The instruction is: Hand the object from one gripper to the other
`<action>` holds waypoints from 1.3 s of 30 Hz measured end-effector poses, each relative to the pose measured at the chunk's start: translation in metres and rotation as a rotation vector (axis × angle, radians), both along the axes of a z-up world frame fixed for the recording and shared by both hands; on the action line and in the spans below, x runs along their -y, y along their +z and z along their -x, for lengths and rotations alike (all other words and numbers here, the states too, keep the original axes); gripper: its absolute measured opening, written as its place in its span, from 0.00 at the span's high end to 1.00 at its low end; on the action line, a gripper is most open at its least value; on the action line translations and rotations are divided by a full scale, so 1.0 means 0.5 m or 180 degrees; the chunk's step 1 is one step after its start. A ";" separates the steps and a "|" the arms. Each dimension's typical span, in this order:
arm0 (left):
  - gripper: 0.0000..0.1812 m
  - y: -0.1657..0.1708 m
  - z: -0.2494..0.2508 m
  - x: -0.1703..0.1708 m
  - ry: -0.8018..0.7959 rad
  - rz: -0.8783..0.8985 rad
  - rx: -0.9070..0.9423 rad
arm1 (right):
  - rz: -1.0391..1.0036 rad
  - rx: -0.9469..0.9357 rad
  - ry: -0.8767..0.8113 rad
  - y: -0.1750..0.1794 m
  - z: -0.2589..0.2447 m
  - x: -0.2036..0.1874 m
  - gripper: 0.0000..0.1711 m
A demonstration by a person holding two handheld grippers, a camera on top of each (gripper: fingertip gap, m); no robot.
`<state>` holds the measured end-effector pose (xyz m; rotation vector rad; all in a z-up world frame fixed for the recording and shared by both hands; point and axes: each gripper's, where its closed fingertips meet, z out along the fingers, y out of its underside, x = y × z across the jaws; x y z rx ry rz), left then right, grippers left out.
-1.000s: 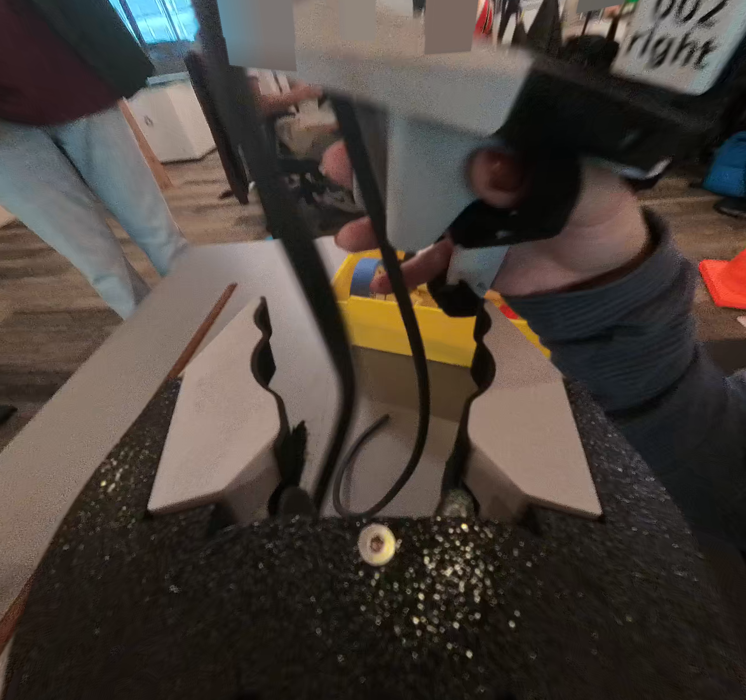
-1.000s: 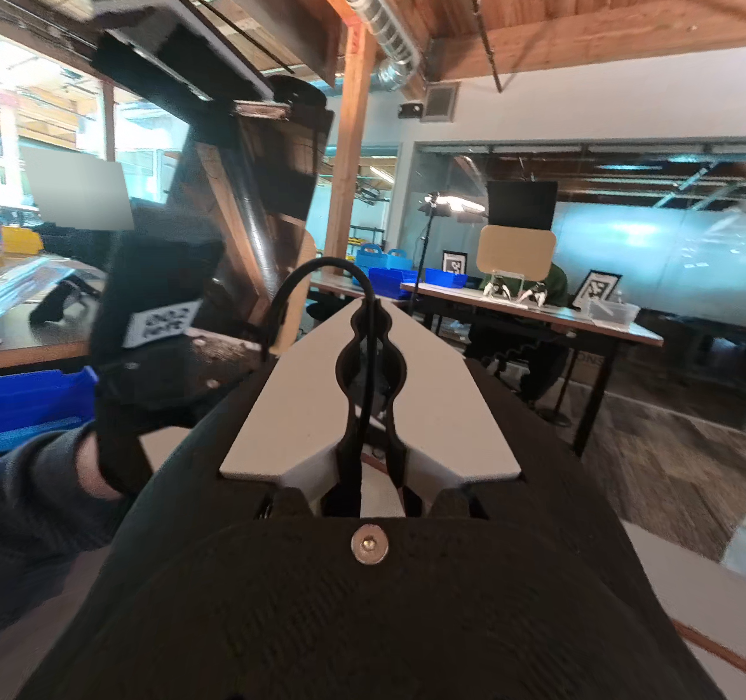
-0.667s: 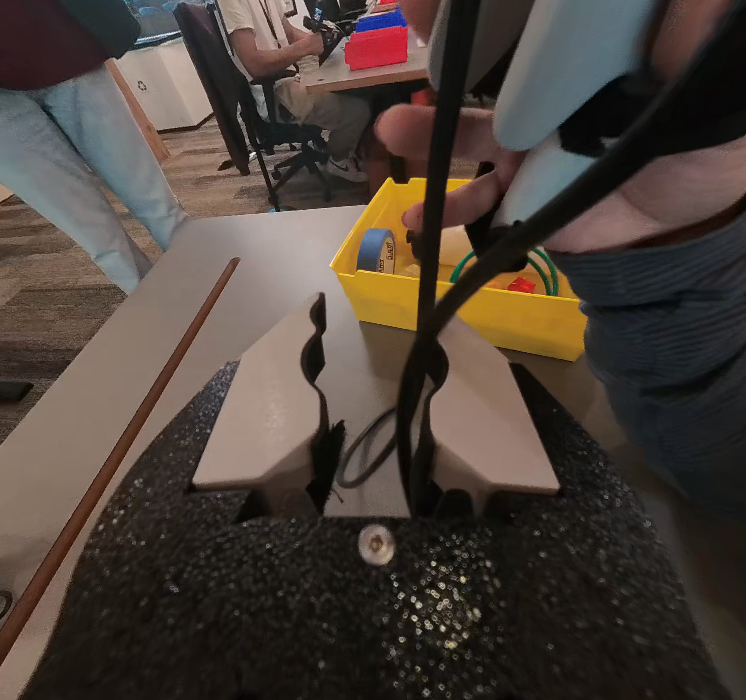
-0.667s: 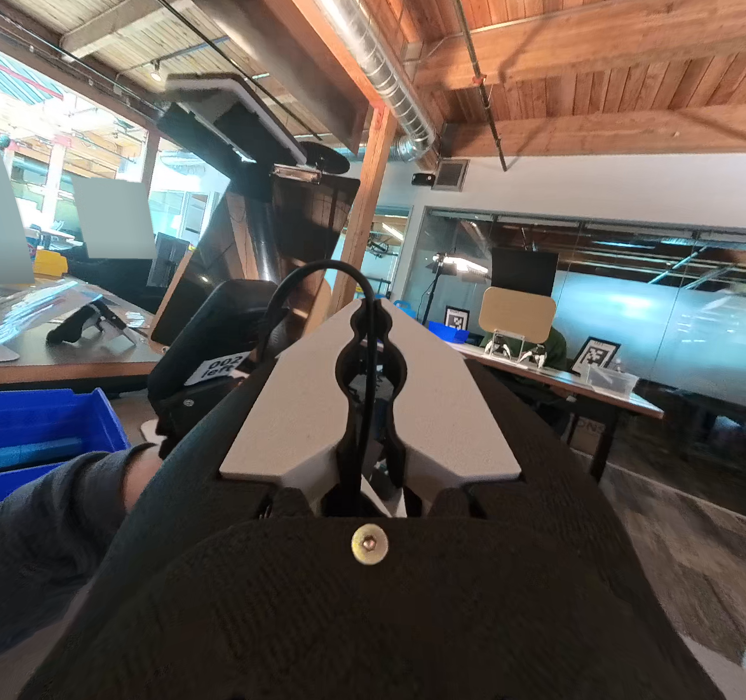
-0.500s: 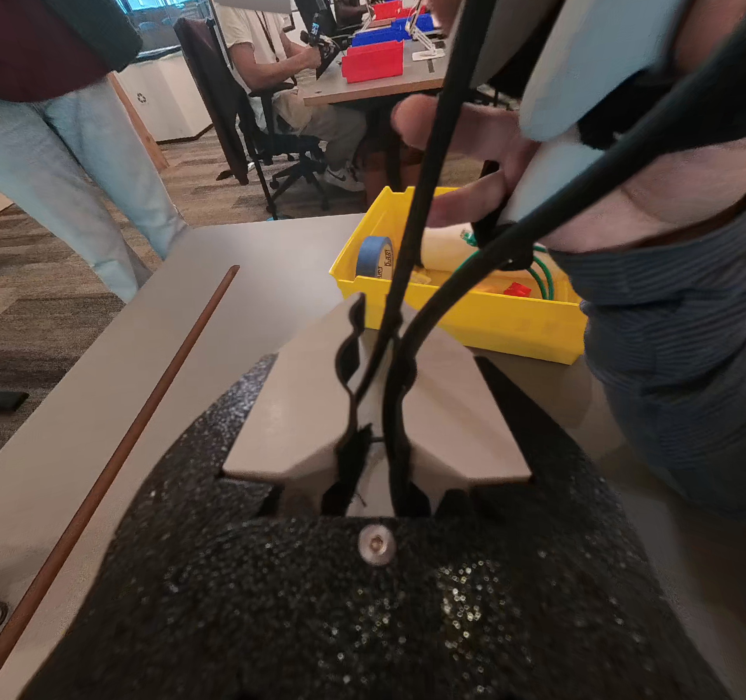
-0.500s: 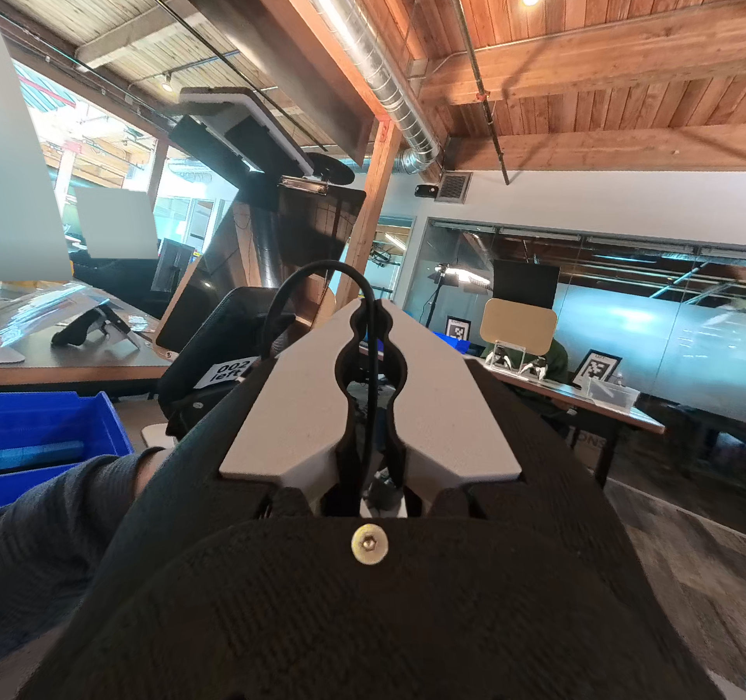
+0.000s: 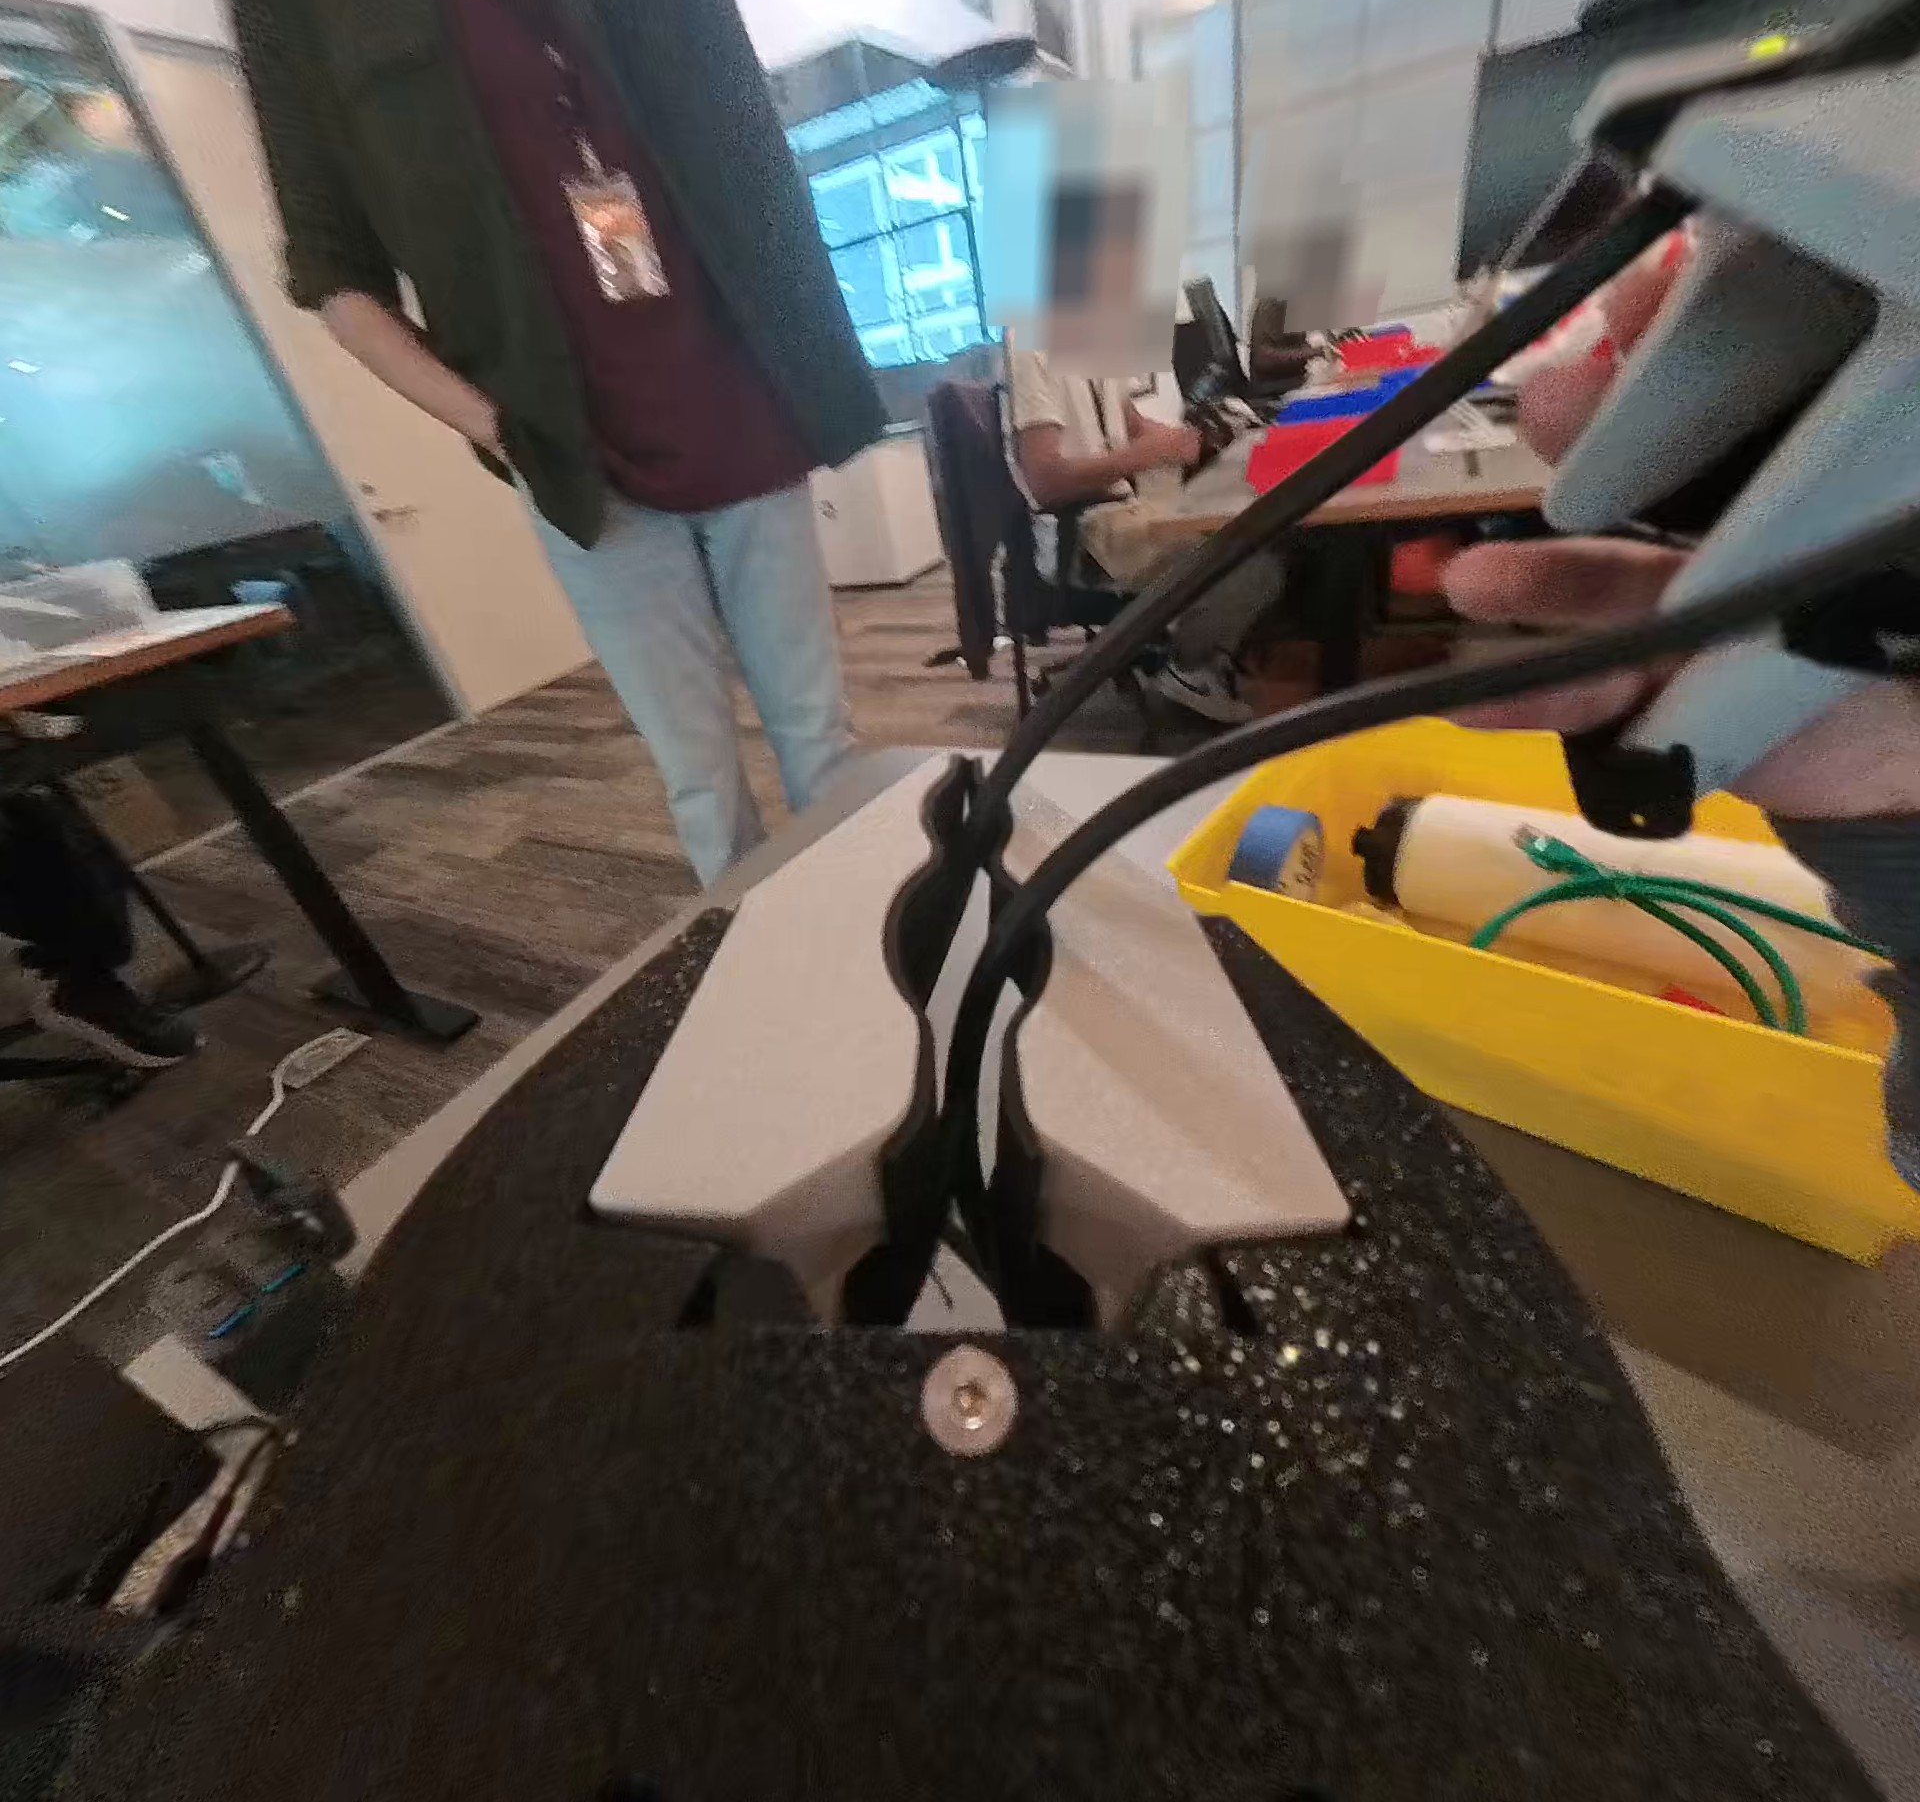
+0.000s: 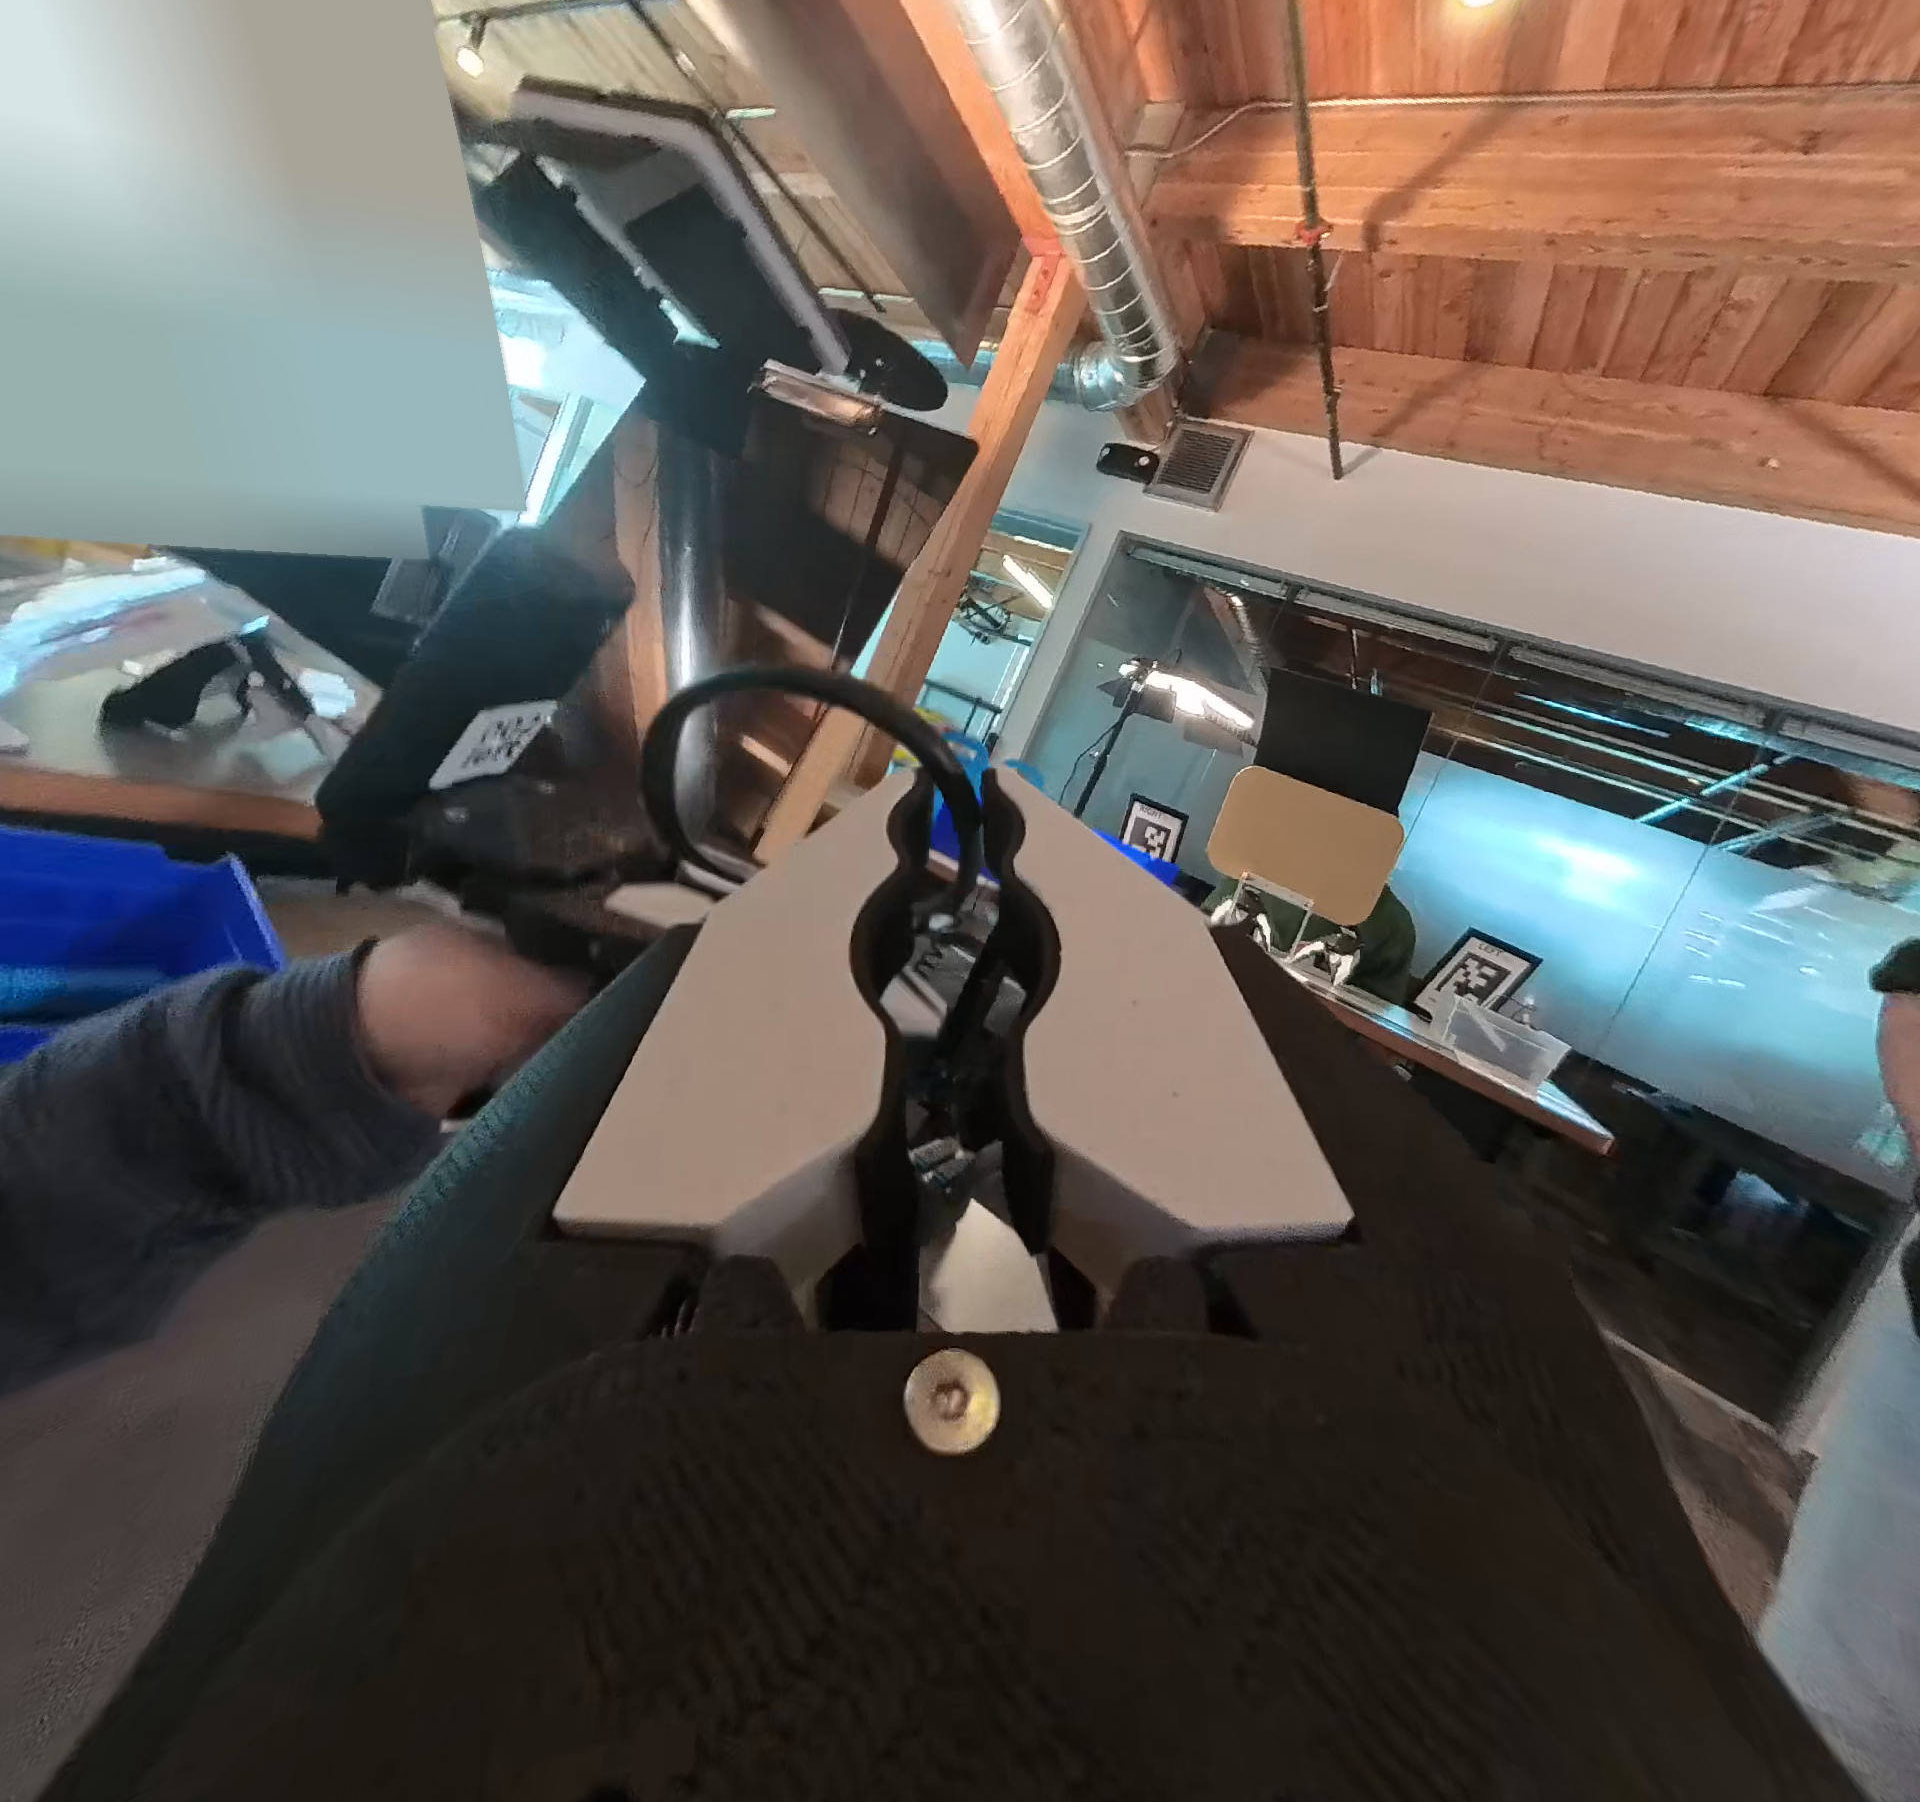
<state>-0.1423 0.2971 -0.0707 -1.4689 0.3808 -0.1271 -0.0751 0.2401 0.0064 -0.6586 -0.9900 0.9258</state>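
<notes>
A thin black cable (image 7: 1195,589) runs in two strands from my left gripper up and right to my right gripper's grey fingers (image 7: 1756,298). My left gripper (image 7: 971,786) is shut on the cable above the grey table (image 7: 1714,1389). In the right wrist view my right gripper (image 8: 956,796) points up at the ceiling. Its jaws stand slightly apart, and the cable loop (image 8: 790,687) arches over the tips and lies loose along the right finger. The left gripper's black body (image 8: 499,713) sits low on the left.
A yellow bin (image 7: 1558,1077) stands on the table to the right, holding a blue tape roll (image 7: 1283,848), a cream bottle (image 7: 1507,859) and a green cable (image 7: 1662,911). A person (image 7: 644,298) stands just beyond the table's far edge. A blue bin (image 8: 125,911) is at the left. One gripper's finger ends stand about 11 centimetres off the other's.
My left gripper closed on the cable and tilted up and to the left. My right gripper's jaws have parted a little and it has tipped further upward.
</notes>
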 end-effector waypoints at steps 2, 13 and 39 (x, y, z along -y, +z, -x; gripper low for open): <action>1.00 0.020 0.025 0.010 0.0147 -0.0165 0.0074 | -0.0149 0.0202 0.0013 -0.020 0.005 0.007 0.95; 1.00 0.076 0.126 0.064 0.0592 -0.0565 0.0325 | -0.0461 0.1221 -0.0036 -0.133 0.023 0.007 0.78; 1.00 0.135 -0.069 0.125 -0.1004 -0.1076 0.0473 | 0.0110 0.2260 0.1079 -0.301 0.209 0.069 0.85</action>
